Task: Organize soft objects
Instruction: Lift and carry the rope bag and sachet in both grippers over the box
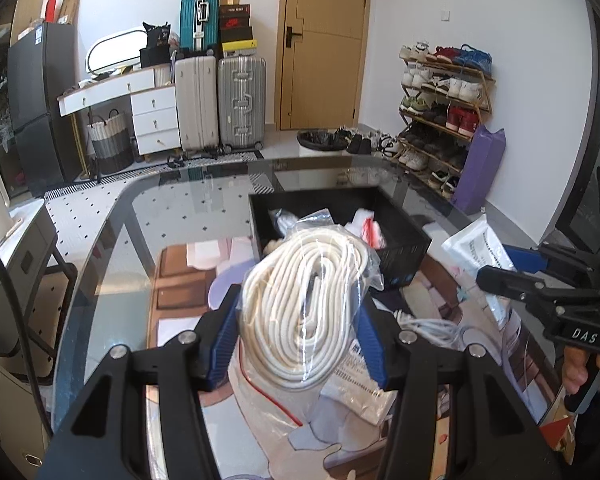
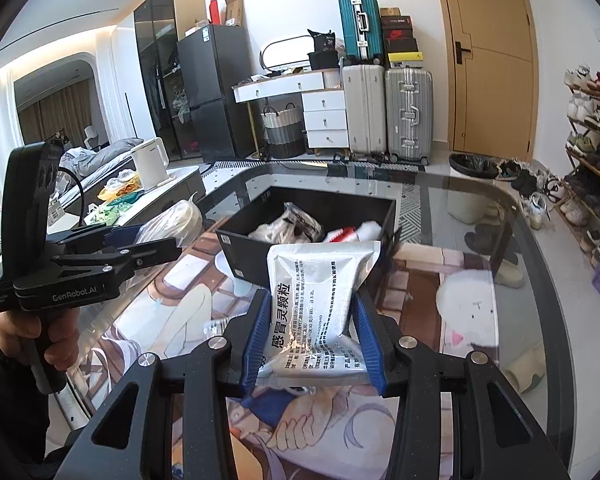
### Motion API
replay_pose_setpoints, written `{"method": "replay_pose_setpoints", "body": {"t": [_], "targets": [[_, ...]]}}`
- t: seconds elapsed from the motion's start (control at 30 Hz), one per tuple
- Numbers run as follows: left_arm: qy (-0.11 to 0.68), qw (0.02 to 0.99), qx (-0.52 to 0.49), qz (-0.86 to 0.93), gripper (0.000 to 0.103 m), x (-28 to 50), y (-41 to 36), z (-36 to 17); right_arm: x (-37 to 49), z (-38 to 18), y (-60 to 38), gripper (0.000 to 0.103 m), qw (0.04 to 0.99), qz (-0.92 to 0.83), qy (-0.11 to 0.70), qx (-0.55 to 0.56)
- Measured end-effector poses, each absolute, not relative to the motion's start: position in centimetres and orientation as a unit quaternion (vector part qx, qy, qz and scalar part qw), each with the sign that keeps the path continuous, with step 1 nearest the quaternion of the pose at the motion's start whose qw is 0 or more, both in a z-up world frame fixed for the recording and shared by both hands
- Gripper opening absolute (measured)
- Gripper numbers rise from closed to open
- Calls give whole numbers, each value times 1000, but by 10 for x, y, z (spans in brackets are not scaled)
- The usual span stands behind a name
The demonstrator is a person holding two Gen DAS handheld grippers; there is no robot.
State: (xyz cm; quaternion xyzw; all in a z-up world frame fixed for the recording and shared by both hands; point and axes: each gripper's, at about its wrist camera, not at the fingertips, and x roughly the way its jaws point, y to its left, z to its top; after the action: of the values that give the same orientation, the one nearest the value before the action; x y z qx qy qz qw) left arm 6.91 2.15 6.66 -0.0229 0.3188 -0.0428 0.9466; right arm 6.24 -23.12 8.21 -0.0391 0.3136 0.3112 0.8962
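Note:
My left gripper is shut on a clear bag of coiled white rope and holds it above the glass table, just in front of the black bin. My right gripper is shut on a silver medicine pouch with Chinese print, held near the front of the black bin. The bin holds several soft packets. The right gripper and pouch show at the right of the left wrist view. The left gripper with the rope bag shows at the left of the right wrist view.
The glass table lies over a cartoon mat. A white cable and packets lie under the rope bag. Suitcases, white drawers, a shoe rack and a door stand behind. A kettle stands on a side counter.

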Motion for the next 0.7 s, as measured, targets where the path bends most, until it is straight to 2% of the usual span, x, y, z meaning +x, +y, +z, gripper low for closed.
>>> {"method": "replay_pose_setpoints", "body": {"t": [0.7], "targets": [[293, 955, -3, -44, 53, 83, 13, 97, 80, 114, -217, 42, 906, 313, 281, -42]]}}
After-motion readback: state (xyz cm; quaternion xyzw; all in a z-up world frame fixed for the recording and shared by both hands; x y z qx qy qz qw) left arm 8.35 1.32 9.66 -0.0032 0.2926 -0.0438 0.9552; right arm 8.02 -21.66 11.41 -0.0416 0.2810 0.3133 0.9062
